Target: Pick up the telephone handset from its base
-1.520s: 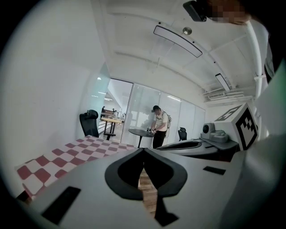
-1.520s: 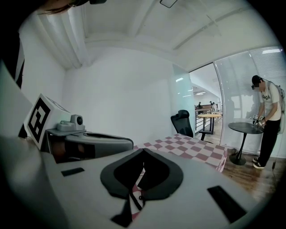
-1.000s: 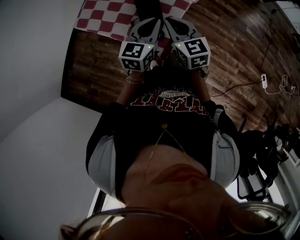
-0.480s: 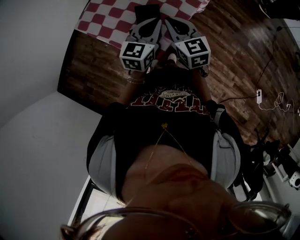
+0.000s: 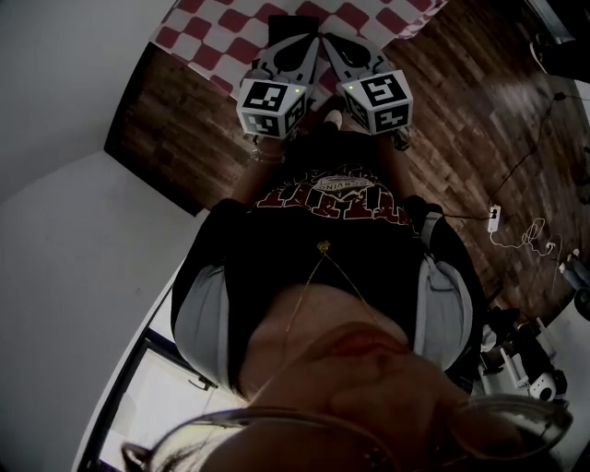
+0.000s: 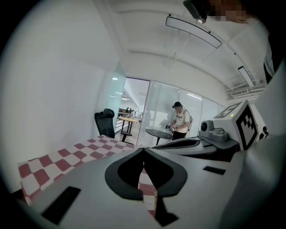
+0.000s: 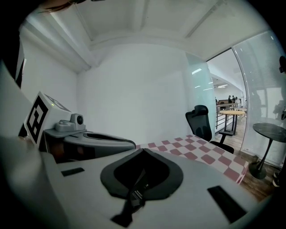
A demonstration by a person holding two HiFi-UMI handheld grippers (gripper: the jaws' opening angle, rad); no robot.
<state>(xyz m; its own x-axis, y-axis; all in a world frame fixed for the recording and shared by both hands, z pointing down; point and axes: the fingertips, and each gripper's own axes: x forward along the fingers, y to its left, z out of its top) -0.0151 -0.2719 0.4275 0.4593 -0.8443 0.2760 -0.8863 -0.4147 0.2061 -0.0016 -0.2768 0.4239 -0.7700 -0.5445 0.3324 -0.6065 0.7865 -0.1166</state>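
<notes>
No telephone or handset shows in any view. My left gripper [image 5: 306, 43] and right gripper [image 5: 332, 43] are held side by side in front of the person's chest. Their tips point at a table with a red-and-white checked cloth [image 5: 230, 28]. The left gripper [image 6: 144, 150] has its jaws closed tip to tip with nothing between them. The right gripper [image 7: 143, 150] is shut too and holds nothing. Each gripper shows in the other's view: the right gripper [image 6: 178, 143] and the left gripper [image 7: 103, 138]. The checked cloth [image 6: 67, 156] [image 7: 201, 154] lies just beyond both tips.
A dark wooden floor [image 5: 184, 129] surrounds the table. A black office chair [image 7: 201, 123] [image 6: 105, 123] stands past the table. Farther off are a round table [image 6: 158, 133] and a standing person [image 6: 180, 120]. A power strip with cables [image 5: 493, 218] lies on the floor at right.
Both grippers have swung together toward the checked table, and more of its cloth shows at the top of the head view. Both jaws stay shut.
</notes>
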